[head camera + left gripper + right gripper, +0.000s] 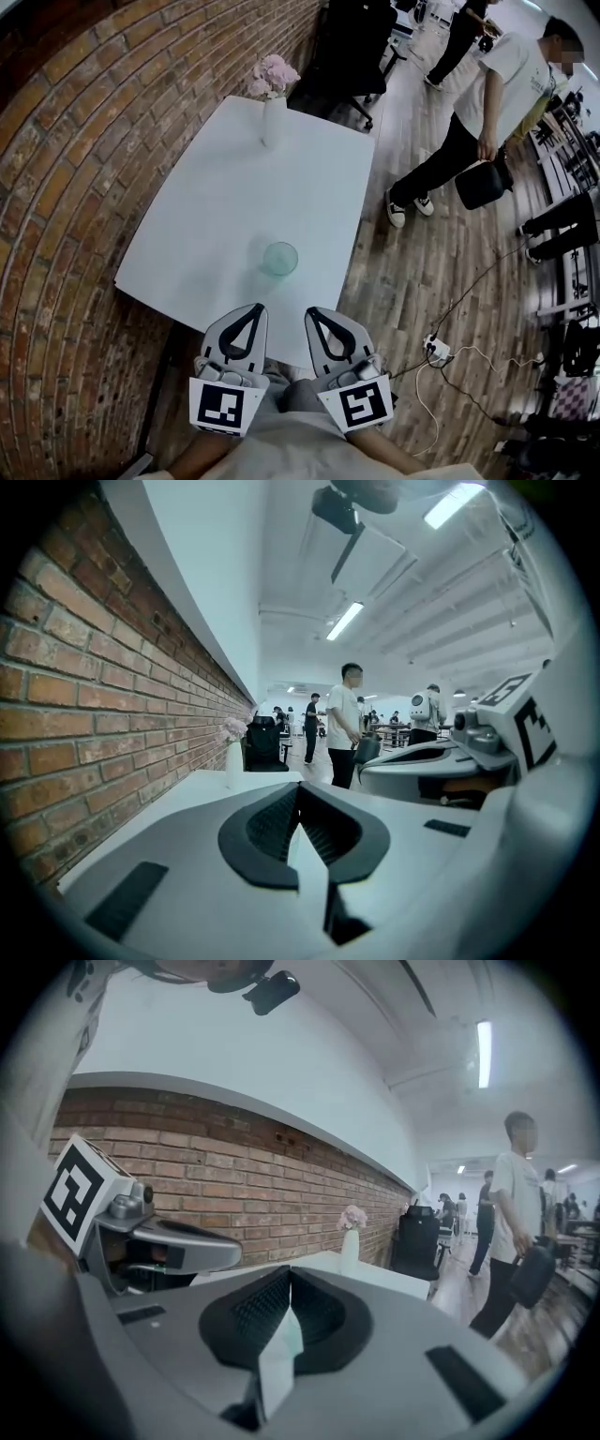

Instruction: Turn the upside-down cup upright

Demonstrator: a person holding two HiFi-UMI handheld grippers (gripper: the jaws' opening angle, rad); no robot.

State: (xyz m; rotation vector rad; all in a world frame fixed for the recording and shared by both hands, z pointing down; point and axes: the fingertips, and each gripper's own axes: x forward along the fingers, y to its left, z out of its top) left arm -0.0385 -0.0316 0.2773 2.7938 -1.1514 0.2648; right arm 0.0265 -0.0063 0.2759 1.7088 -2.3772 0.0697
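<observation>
Two grippers, one cup, one vase and one table make up the count. The left gripper [254,309] and the right gripper [312,313] sit side by side at 6 o'clock in the head view, each with a marker cube at its back, their tips over the near edge of the white table [225,202]. In the left gripper view the left gripper's [298,791] ribbed pads are clenched together at the tip with nothing between them. In the right gripper view the right gripper's [289,1275] jaws are likewise pressed together and empty. Neither touches anything.

The pale green cup [279,258] stands on the table near its front edge. It is at 1 o'clock from the left tips and 11 o'clock from the right tips, close but apart from both. The white vase [273,120] of pink flowers stands at the table's 12 o'clock end, well apart from the cup
</observation>
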